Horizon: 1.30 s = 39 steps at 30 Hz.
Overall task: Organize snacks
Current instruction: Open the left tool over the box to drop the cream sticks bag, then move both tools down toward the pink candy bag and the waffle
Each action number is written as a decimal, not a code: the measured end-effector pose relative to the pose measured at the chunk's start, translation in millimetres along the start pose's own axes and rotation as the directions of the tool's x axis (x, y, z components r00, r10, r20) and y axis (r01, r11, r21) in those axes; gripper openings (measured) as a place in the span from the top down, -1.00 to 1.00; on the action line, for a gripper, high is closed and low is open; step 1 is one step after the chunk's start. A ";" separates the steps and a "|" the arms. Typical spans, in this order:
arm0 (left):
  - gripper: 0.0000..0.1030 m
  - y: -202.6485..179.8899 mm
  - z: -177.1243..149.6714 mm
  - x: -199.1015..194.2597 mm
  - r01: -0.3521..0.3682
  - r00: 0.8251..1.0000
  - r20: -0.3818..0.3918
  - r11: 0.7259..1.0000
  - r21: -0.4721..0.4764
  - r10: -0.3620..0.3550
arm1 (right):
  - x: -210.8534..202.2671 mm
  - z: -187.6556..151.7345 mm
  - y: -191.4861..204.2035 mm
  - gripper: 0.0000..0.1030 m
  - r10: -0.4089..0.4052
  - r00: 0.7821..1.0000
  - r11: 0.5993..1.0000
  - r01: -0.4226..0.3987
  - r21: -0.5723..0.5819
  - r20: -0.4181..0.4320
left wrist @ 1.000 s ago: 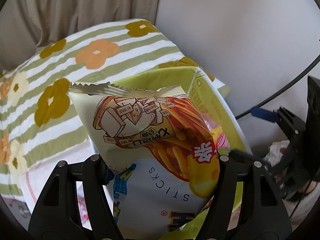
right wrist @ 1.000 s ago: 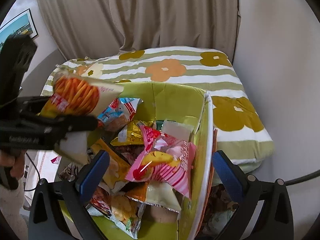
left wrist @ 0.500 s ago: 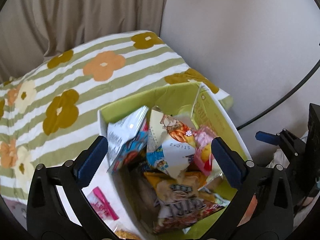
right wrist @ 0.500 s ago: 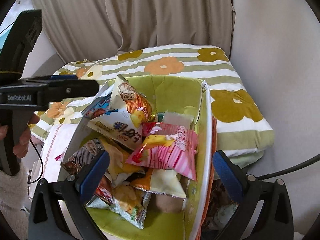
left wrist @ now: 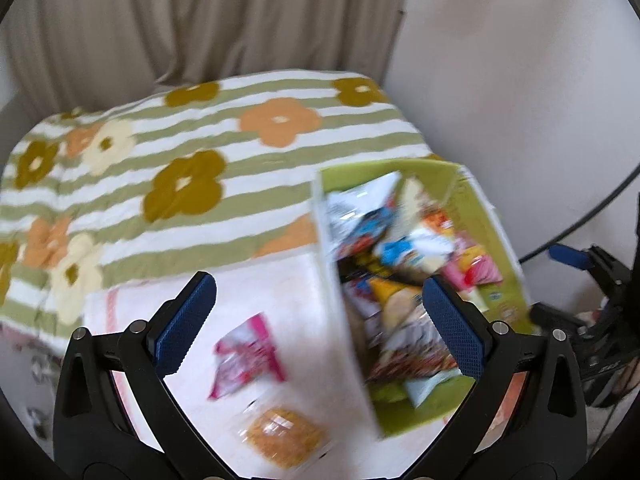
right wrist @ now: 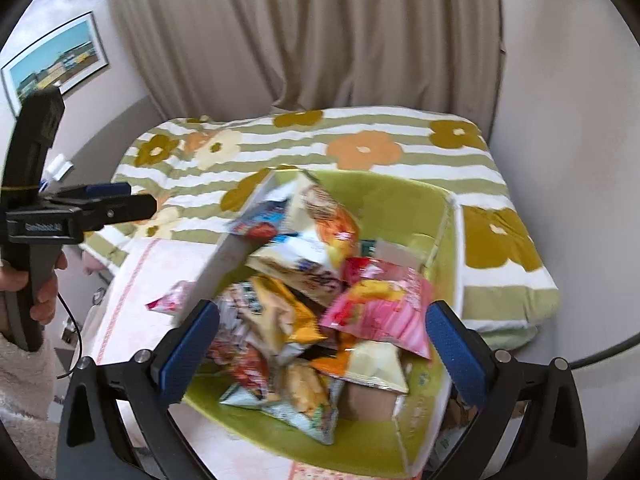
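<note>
A green cardboard box on the bed holds several snack bags. The orange and white sticks bag lies on top of the pile at the far left of the box, next to a pink bag. My left gripper is open and empty over the white cloth left of the box, above a pink packet and an orange packet. In the right wrist view the left gripper sits at the far left, held by a hand. My right gripper hangs open and empty above the box's near end.
A green-striped flowered quilt covers the bed behind the box. A white cloth with pink trim lies to the left of the box. Beige curtains and a pale wall stand behind. A black cable runs along the right.
The left gripper opened and let go of the sticks bag, which dropped into the box. It then swung left, away from the box and over the cloth. The right gripper drew back slightly.
</note>
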State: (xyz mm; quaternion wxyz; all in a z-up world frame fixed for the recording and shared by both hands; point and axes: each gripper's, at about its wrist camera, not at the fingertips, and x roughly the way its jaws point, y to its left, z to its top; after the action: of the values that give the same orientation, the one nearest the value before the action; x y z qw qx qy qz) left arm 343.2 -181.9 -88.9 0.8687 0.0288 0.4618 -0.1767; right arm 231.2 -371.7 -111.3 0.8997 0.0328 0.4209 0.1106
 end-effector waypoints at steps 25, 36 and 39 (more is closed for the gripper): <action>-0.99 104.2 -89.5 47.3 0.159 0.958 -0.280 0.914 0.373 -0.053 | 23.4 -59.9 173.8 -0.99 -0.113 0.992 0.988 0.117 0.103 -0.050; -0.99 102.2 -94.6 123.6 0.316 0.900 -0.419 0.839 0.443 -0.118 | 108.9 -117.7 222.4 -0.99 -0.101 0.987 0.995 0.099 -0.023 -0.128; -0.99 99.1 -98.9 144.3 0.322 0.891 -0.441 0.835 0.446 -0.108 | 141.1 -127.3 228.6 -0.99 -0.089 0.981 0.992 0.073 -0.099 -0.173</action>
State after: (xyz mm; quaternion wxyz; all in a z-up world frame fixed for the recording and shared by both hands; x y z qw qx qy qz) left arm 371.7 -108.6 -274.0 0.6916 0.2383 0.5655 -0.3809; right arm 182.2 -121.6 -264.3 0.8631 -0.0359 0.4945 0.0957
